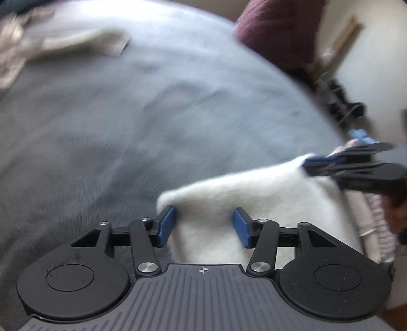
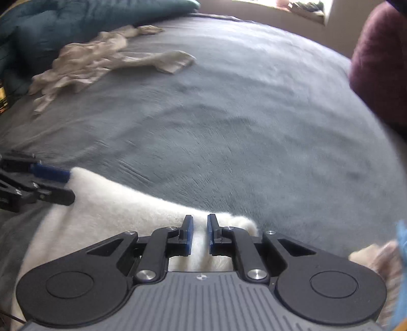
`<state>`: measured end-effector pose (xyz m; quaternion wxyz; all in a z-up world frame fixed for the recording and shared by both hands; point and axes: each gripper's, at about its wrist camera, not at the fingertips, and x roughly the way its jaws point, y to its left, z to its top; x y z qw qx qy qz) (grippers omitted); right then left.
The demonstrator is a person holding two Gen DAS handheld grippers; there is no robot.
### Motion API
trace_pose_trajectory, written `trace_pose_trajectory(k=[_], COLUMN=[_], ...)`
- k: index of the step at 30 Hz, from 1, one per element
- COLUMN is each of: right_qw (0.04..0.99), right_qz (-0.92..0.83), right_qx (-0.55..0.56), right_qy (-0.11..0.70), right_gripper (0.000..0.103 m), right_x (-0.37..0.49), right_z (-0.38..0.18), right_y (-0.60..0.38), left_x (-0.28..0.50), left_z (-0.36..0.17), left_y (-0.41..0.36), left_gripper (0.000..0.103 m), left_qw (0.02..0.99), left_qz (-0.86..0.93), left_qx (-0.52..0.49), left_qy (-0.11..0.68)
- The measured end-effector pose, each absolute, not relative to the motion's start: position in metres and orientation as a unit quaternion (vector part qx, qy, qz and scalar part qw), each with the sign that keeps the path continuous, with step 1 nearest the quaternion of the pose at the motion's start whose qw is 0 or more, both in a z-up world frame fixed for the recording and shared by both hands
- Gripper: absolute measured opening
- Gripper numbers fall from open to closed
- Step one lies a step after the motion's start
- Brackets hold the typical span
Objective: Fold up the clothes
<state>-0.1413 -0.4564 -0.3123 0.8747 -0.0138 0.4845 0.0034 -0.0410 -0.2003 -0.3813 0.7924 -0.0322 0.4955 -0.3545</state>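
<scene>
A white fleece garment is spread on the grey bed, pinched by the right hand-held gripper; the left hand-held gripper is held open over it.

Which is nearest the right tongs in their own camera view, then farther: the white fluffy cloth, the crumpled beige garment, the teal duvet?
1. White fluffy cloth, between the right tongs.
2. Crumpled beige garment, upper left on the bed.
3. Teal duvet, far left corner.
</scene>
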Motion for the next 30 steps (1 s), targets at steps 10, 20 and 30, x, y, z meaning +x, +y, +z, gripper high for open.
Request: trace_pose_trajectory(k=[10,20,30], right_qw=[0.864,0.768,0.761], right_qz=[0.009,-0.04,-0.078], right_qx=[0.01,0.174,0.205], right_qy=[0.503,0.615,0.61], right_gripper=[0.015,0.016,0.047], right_x=[-0.198,-0.254,-0.308], right_z=[-0.261,-0.272,-0.191], right_y=[-0.435,-0.396,-0.373], left_x=[-0.066,-0.12,-0.173], left_z=[-0.313,-0.249,-0.206], left_y=[-0.183,-0.205,-0.203], left_gripper=[0.056,0.056,0.068], left_qw=[0.791,0.78,0.78], left_qz=[-0.303,-0.19,-0.152], left_qx=[-0.006,0.058,0.034], left_qy=[0.532,0.594,0.606])
